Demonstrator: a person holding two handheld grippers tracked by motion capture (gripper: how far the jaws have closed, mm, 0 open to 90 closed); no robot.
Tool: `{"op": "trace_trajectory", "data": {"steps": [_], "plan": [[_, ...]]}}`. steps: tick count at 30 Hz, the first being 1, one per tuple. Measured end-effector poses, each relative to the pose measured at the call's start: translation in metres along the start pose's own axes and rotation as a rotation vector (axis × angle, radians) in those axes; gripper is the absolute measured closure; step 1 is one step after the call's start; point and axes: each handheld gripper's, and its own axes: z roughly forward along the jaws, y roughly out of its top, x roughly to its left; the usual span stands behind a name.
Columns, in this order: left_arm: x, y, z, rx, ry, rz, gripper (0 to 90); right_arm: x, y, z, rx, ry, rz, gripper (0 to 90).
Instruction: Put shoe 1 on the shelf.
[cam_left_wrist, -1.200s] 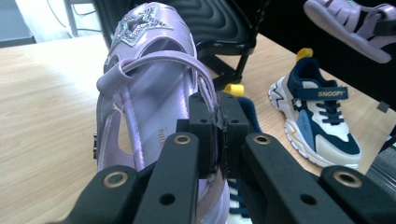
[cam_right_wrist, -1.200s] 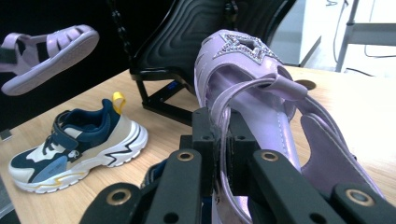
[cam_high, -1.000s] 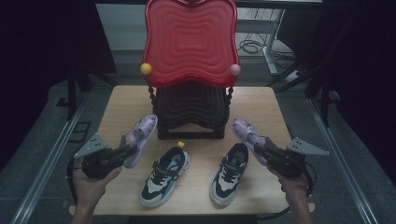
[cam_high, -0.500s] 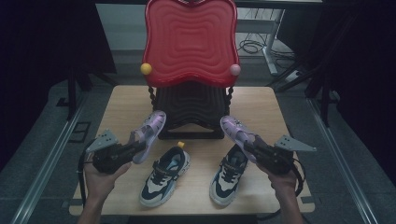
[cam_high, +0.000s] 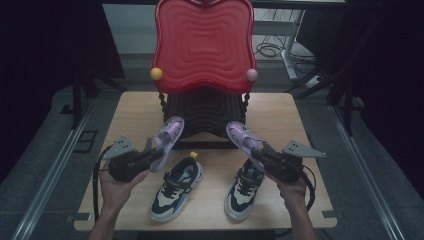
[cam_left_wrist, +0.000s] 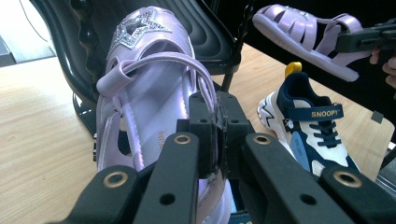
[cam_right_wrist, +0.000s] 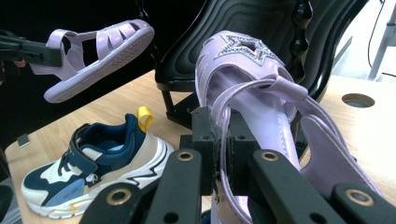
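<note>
lilac sandals each pinched in left tool, right tool, sneaker strap reads "snoopy"

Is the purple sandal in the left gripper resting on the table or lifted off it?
Lifted: the left gripper holds the purple sandal clear above the table.

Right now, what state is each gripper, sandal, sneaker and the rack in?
Left gripper: jaws shut on the left purple sandal's strap.
Right gripper: jaws shut on the right purple sandal's strap.
Left purple sandal: held off the table, toe toward the rack.
Right purple sandal: held off the table, toe toward the rack.
Left sneaker: upright on the table, strap fastened.
Right sneaker: upright on the table.
Black rack: standing on the table.
</note>
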Motion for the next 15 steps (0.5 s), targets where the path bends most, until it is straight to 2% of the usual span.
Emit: {"op": "trace_trajectory", "data": {"steps": [15], "plan": [[-0.005, 0.013, 0.018, -0.016, -0.002, 0.011, 86.9, 0.007, 0.007, 0.022, -0.004, -0.02, 0.012, 84.7]]}}
